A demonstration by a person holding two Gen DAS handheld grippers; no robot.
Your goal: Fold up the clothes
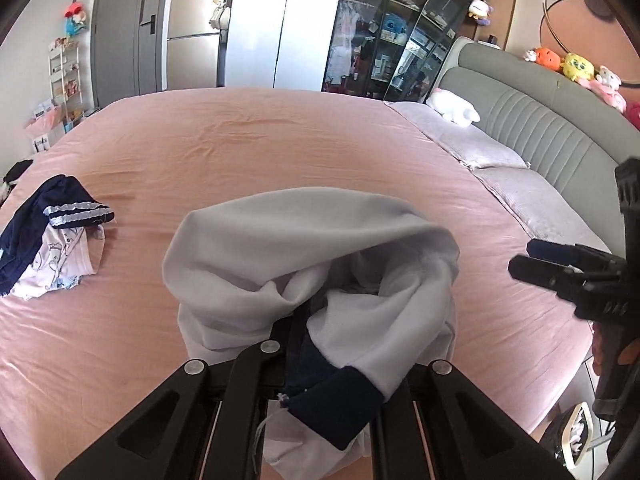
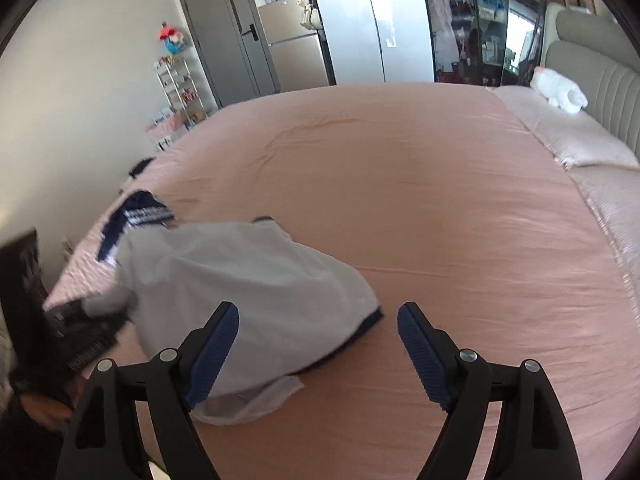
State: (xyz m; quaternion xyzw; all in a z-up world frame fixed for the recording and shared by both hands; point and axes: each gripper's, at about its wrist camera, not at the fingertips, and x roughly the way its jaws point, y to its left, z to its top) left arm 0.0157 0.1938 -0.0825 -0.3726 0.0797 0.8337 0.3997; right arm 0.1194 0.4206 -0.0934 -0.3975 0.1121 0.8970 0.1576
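The pale grey sweatshirt with dark navy ribbed cuffs (image 1: 280, 240) lies bunched on the pink bedsheet (image 1: 260, 140) near the bed's front edge; in the left wrist view its loose folds drape over the black left gripper (image 1: 304, 328), whose jaws are closed on the cloth, the fingertips buried under the fabric; a navy cuff (image 1: 336, 408) hangs over the gripper's frame. The black right gripper (image 2: 318, 344) with blue ridged pads (image 2: 214, 356) hovers with its jaws spread wide and nothing between them; its left finger overlaps the sweatshirt's near hem in the right wrist view, though contact cannot be told; the right finger is over bare sheet. In the left wrist view that gripper shows at the right border, apart from the garment. Toward the bed's left edge lies a crumpled heap of a navy garment with pale striped trim (image 1: 52, 216) on a white printed cloth (image 1: 60, 264), well apart from the sweatshirt; a white plush toy (image 1: 454, 106) rests by the grey padded headboard (image 1: 540, 128) at the far right corner.
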